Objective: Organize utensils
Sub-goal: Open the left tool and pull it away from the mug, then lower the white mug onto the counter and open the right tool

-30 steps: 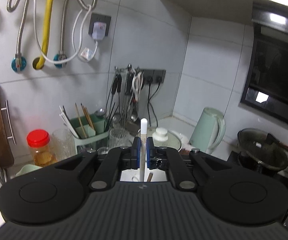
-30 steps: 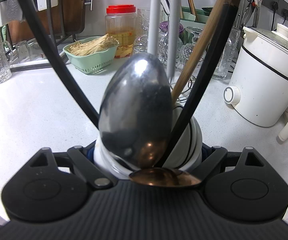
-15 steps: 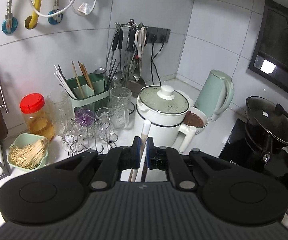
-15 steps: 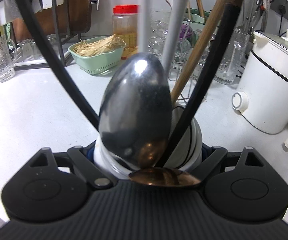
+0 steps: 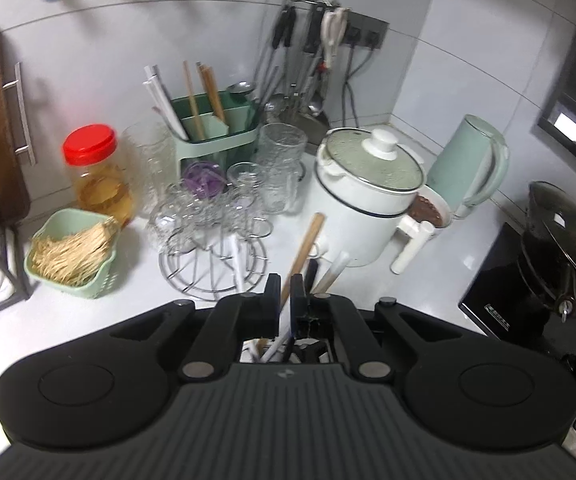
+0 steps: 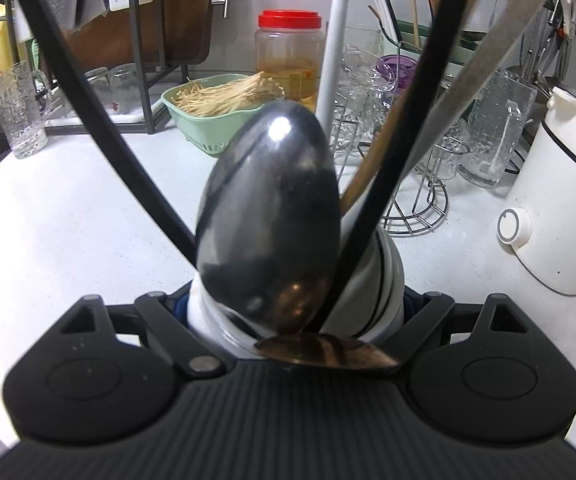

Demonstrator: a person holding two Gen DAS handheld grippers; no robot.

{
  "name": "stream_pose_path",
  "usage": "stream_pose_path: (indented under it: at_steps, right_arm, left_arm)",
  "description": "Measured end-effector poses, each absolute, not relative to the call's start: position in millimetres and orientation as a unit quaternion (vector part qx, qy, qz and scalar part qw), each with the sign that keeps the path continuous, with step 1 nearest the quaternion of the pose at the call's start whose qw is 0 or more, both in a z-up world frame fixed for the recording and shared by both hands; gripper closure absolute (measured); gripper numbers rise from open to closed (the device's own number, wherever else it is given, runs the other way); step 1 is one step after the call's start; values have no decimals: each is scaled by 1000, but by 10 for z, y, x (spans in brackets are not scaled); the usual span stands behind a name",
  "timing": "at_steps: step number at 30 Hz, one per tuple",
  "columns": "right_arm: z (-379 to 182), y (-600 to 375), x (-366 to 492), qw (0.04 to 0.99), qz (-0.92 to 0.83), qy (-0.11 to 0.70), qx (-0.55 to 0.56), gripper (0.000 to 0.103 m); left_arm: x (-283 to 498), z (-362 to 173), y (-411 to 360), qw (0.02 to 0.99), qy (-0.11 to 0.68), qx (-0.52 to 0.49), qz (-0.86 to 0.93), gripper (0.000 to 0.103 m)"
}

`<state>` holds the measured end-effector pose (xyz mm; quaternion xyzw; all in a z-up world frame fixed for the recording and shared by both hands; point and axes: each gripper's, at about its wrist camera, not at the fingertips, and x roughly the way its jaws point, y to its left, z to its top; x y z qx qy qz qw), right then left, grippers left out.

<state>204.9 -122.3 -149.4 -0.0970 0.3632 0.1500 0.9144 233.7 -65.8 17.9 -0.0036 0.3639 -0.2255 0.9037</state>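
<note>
In the right wrist view my right gripper point(image 6: 293, 304) is shut on a white cup with black stripes point(image 6: 385, 280). A large steel spoon point(image 6: 268, 208), two black handles point(image 6: 407, 120), a wooden handle point(image 6: 371, 172) and a white handle point(image 6: 333, 60) stand in that cup. My left gripper point(image 5: 285, 296) hangs just above those handles, its jaws closing and almost together. A wooden handle point(image 5: 307, 240) shows through the narrow slit. A white handle point(image 5: 333, 272) passes under the right finger. Whether the pads press on anything is not visible.
At the back stand a green utensil caddy point(image 5: 216, 132), glasses on a wire rack point(image 5: 212, 216), a red-lidded jar point(image 5: 96, 176) and a green basket of mushrooms point(image 5: 72, 252). A white electric pot point(image 5: 367, 200) and a kettle point(image 5: 467, 168) are right; a wok point(image 5: 567, 232) is on the stove.
The left gripper has sunk and tipped down toward the counter. The white handle tip that stuck up between its jaws is gone from there. The right gripper still holds the cup and has shifted slightly.
</note>
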Motion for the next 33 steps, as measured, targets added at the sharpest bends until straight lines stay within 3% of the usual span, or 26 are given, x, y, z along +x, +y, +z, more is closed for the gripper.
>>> stream_pose_path:
  at_steps: [3, 4, 5, 7, 10, 13, 22, 33]
  right_arm:
    - [-1480, -1255, 2036, 911, 156, 369, -99, 12]
    - [-1476, -1257, 2039, 909, 158, 373, -100, 12]
    - [-1470, -1258, 2047, 907, 159, 376, -100, 12]
    - [-1463, -1257, 2047, 904, 158, 383, -101, 12]
    - [-1445, -1258, 2057, 899, 158, 396, -98, 12]
    - [-1404, -1254, 2022, 901, 163, 393, -90, 0]
    - [-1359, -1126, 1944, 898, 138, 399, -123, 0]
    - [-1376, -1018, 1853, 895, 118, 400, -159, 0]
  left_arm:
    - [2315, 164, -560, 904, 369, -8, -215, 96]
    - [2306, 162, -523, 904, 371, -11, -212, 85]
    - [2297, 156, -484, 904, 373, -14, -207, 64]
    - [2253, 156, -394, 909, 369, -17, -193, 40]
    - [2185, 141, -249, 910, 368, -25, -191, 33]
    - [2145, 128, -108, 911, 366, -29, -188, 20]
    - [2047, 156, 339, 915, 362, -40, -174, 11]
    - [1862, 150, 711, 911, 366, -34, -185, 11]
